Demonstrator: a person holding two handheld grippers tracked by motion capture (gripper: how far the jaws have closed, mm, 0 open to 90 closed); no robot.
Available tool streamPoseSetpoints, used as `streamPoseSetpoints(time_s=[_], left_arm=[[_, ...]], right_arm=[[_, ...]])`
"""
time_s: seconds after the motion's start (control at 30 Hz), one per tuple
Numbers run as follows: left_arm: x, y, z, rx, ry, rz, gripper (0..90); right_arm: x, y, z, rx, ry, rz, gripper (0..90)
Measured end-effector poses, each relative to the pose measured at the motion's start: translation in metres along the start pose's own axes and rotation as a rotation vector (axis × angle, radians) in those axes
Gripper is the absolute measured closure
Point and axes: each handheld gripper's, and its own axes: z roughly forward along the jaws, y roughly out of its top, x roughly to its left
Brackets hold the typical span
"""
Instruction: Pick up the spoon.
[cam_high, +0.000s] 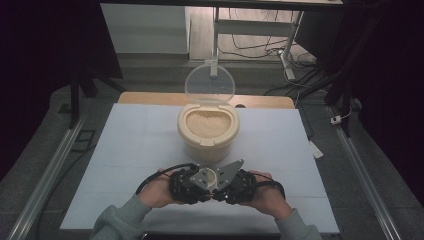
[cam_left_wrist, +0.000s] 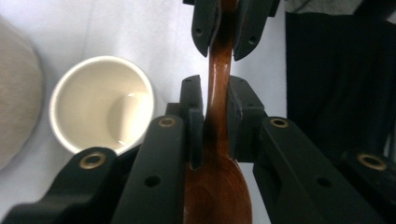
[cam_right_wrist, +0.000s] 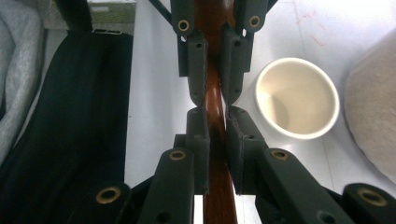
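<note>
Low in the middle of the high view, the two hands meet nose to nose over the near edge of the worktop (cam_high: 125, 150), and what they share is a wooden spoon (cam_left_wrist: 219, 93). The left hand-held gripper (cam_high: 192, 186) is pinching the spoon's neck just above the bowl, its pads pressed on the brown wood either side; the right hand-held gripper (cam_high: 235, 187) pinches the handle further along, pads likewise tight on it. In the left gripper view the spoon runs straight up the centre of the frame, bowl at the bottom, handle passing on into the other gripper's jaws at the top; the right gripper view shows the same line with the handle rising from the bottom centre. So the spoon's long axis lies along the line joining the two grippers, across the frame from left to right in the high view, bowl end toward the left hand. A small white cup (cam_right_wrist: 297, 98) stands just beside that line, on the side toward the rice tub (cam_high: 207, 132), which sits further up the frame at centre with its clear lid (cam_high: 210, 82) tipped open. Both hands look about equally near the tub. The worktop is pale and bare otherwise, the room beyond it dim, with table legs and cables on the floor.
</note>
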Motion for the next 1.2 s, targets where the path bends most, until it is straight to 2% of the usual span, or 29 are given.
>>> streamPoseSetpoints(time_s=[0.13, 0.17, 0.23, 0.27, 0.3, 0.33, 0.37, 0.43, 0.47, 0.53, 0.57, 0.6, 0.63, 0.67, 0.73, 0.77, 0.8, 0.87, 0.9, 1.0, 1.1, 1.17, 1.2], left_arm=[[0.0, -0.001, -0.001, -0.011, 0.017, -0.009, 78.4], [0.0, -0.001, -0.003, -0.016, 0.026, -0.012, 78.5], [0.0, -0.002, -0.005, -0.031, 0.043, -0.022, 78.6], [0.001, -0.002, -0.006, -0.039, 0.056, -0.03, 78.6], [0.002, -0.003, -0.009, -0.058, 0.079, -0.039, 78.6], [0.002, -0.003, -0.009, -0.058, 0.079, -0.039, 78.6], [0.003, -0.005, -0.011, -0.075, 0.098, -0.052, 78.6], [0.003, -0.006, -0.012, -0.084, 0.107, -0.06, 78.6], [0.003, -0.007, -0.014, -0.1, 0.125, -0.077, 78.6], [0.004, -0.008, -0.014, -0.105, 0.135, -0.082, 78.6], [0.004, -0.008, -0.015, -0.115, 0.148, -0.09, 78.6], [0.004, -0.009, -0.015, -0.126, 0.158, -0.101, 78.6], [0.005, -0.009, -0.017, -0.136, 0.179, -0.107, 78.6], [0.005, -0.009, -0.017, -0.136, 0.179, -0.107, 78.6], [0.005, -0.01, -0.018, -0.151, 0.209, -0.121, 78.6], [0.005, -0.01, -0.018, -0.158, 0.219, -0.125, 78.7], [0.005, -0.01, -0.018, -0.165, 0.225, -0.13, 78.7], [0.005, -0.011, -0.018, -0.178, 0.237, -0.14, 78.6], [0.005, -0.011, -0.018, -0.181, 0.241, -0.143, 78.6], [0.005, -0.011, -0.017, -0.188, 0.25, -0.148, 78.6], [0.004, -0.011, -0.017, -0.198, 0.258, -0.151, 78.6], [0.004, -0.011, -0.017, -0.206, 0.264, -0.15, 78.6], [0.004, -0.011, -0.017, -0.208, 0.269, -0.148, 78.6]], right_arm=[[-0.001, -0.002, 0.0, -0.013, -0.008, 0.01, 77.5], [-0.002, -0.004, -0.002, -0.048, -0.024, 0.043, 74.4], [-0.005, -0.006, -0.008, -0.087, -0.064, 0.073, 65.9], [-0.005, -0.006, -0.008, -0.087, -0.064, 0.073, 65.9], [-0.007, -0.009, -0.015, -0.151, -0.097, 0.124, 61.0], [-0.008, -0.01, -0.019, -0.178, -0.129, 0.15, 57.8], [-0.008, -0.012, -0.024, -0.209, -0.169, 0.19, 55.1], [-0.009, -0.016, -0.03, -0.259, -0.205, 0.237, 53.0], [-0.009, -0.019, -0.033, -0.294, -0.226, 0.268, 51.5], [-0.009, -0.024, -0.039, -0.33, -0.269, 0.329, 48.7], [-0.009, -0.024, -0.039, -0.33, -0.269, 0.329, 48.7], [-0.008, -0.031, -0.042, -0.361, -0.313, 0.392, 45.4], [-0.007, -0.034, -0.044, -0.366, -0.331, 0.421, 44.1], [-0.007, -0.034, -0.044, -0.366, -0.331, 0.421, 44.1], [-0.005, -0.04, -0.046, -0.382, -0.364, 0.472, 41.9], [-0.003, -0.046, -0.048, -0.412, -0.373, 0.518, 40.3], [-0.003, -0.046, -0.048, -0.412, -0.373, 0.518, 40.3], [-0.001, -0.049, -0.048, -0.419, -0.384, 0.554, 38.8], [0.0, -0.05, -0.046, -0.428, -0.365, 0.573, 37.9], [0.0, -0.05, -0.041, -0.416, -0.383, 0.599, 37.2], [-0.002, -0.052, -0.036, -0.43, -0.379, 0.642, 36.7], [-0.002, -0.052, -0.033, -0.437, -0.36, 0.651, 36.7], [-0.002, -0.052, -0.031, -0.439, -0.366, 0.659, 36.8]])
